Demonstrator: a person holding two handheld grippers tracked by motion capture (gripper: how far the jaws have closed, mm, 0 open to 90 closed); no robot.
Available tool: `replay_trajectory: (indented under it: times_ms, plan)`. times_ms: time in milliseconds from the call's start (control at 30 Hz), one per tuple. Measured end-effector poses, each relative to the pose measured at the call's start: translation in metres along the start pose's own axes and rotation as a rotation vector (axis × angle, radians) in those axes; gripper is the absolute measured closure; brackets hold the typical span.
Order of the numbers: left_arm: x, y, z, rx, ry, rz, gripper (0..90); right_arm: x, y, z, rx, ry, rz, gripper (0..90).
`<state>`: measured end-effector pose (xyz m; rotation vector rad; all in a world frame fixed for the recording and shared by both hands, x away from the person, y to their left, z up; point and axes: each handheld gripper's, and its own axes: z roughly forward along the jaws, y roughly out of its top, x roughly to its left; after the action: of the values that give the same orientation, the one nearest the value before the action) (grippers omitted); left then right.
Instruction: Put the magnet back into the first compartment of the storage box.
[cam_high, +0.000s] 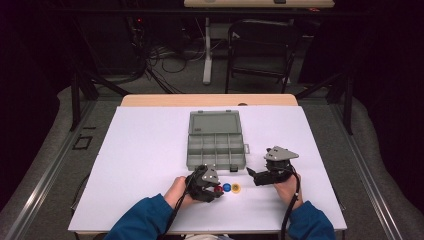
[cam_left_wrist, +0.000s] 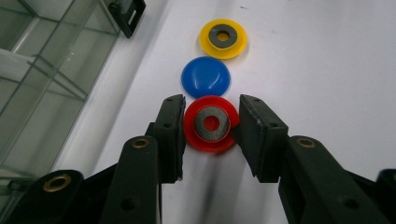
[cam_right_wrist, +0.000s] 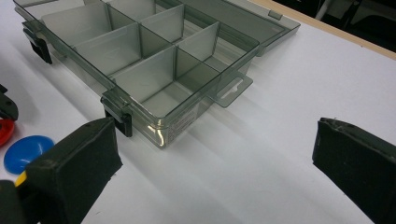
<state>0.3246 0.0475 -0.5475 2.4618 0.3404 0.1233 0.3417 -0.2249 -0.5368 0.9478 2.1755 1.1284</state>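
Three discs (cam_left_wrist: 211, 123), one compartment box (cam_high: 216, 140)

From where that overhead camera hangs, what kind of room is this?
Probably a lab or recording workspace: a white-covered table ringed by dark curtains, tangled cables on the floor behind, and a folding chair at another desk.

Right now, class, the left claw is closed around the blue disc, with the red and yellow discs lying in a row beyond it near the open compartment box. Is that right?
Not quite. The left claw is around the red disc, not the blue one. The blue disc and yellow disc lie in a row beyond it, near the open compartment box. The left gripper view shows this.
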Motion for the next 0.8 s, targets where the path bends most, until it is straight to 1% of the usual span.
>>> replay_trajectory:
  times_ms: [100,400,800]
  plan:
    - [0.000,-0.001,-0.004,-0.006,0.005,-0.005,61.9,0.000,0.000,0.000,-0.001,-0.002,-0.001,0.0]
    - [0.000,-0.004,-0.009,-0.008,0.016,-0.002,62.0,0.000,0.000,-0.001,-0.001,-0.001,-0.001,0.0]
    - [0.004,-0.009,-0.016,-0.012,0.044,-0.014,62.0,0.000,0.000,-0.001,-0.001,-0.004,-0.003,0.0]
